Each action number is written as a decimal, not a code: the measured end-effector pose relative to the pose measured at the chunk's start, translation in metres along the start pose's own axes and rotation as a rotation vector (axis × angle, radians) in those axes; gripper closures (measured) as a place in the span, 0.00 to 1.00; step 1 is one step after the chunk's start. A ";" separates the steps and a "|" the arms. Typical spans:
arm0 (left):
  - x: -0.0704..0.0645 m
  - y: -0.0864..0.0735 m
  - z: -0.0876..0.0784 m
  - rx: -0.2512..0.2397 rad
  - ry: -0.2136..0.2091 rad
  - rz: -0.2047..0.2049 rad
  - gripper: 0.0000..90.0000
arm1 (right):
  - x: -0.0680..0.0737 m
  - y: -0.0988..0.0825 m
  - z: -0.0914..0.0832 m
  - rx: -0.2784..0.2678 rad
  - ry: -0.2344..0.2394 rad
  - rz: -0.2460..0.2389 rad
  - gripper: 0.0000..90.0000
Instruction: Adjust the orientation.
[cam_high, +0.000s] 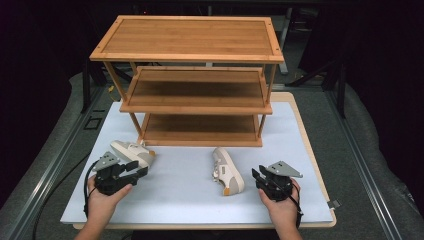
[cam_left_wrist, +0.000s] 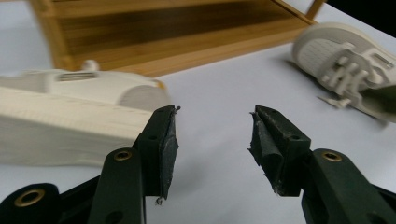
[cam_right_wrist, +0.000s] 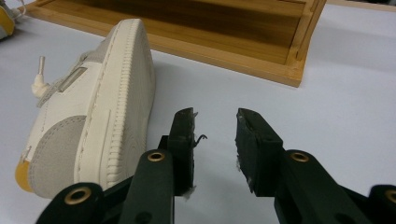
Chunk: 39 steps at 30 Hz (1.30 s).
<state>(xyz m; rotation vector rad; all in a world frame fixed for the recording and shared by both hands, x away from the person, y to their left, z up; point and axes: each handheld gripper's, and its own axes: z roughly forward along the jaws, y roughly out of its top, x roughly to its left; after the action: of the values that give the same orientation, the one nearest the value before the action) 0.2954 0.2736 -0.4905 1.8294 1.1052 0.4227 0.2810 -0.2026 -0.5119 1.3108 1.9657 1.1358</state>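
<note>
Left gripper (cam_high: 135, 169) wide, empty, hiding left shoe (cam_high: 131, 151) heel; right gripper (cam_high: 257, 176) narrower, empty, beside right shoe (cam_high: 227, 171); left shoe blurred in the left gripper view.

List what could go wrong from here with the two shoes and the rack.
1. The right shoe lies tipped on its side, sole toward the right gripper, whose open jaws sit beside it; a pinch there might slip off the sole.
2. The left gripper is open with nothing between its jaws, the left shoe off to one side; closing now would likely miss.
3. The wooden rack stands close behind; a lifted shoe could knock its bottom shelf edge.
</note>
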 end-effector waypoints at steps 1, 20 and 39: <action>0.005 0.000 -0.004 -0.005 0.010 -0.012 0.55 | 0.000 0.000 0.000 0.000 0.000 -0.001 0.75; 0.041 0.015 -0.005 0.019 0.131 -0.012 1.00 | 0.000 -0.001 0.002 0.006 0.001 0.017 0.74; 0.041 0.004 0.006 0.079 0.169 -0.002 1.00 | -0.001 -0.001 0.002 0.007 -0.002 0.026 0.71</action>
<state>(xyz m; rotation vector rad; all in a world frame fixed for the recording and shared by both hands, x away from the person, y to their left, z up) 0.3235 0.3033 -0.4971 1.8878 1.2538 0.5475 0.2823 -0.2031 -0.5136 1.3445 1.9585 1.1402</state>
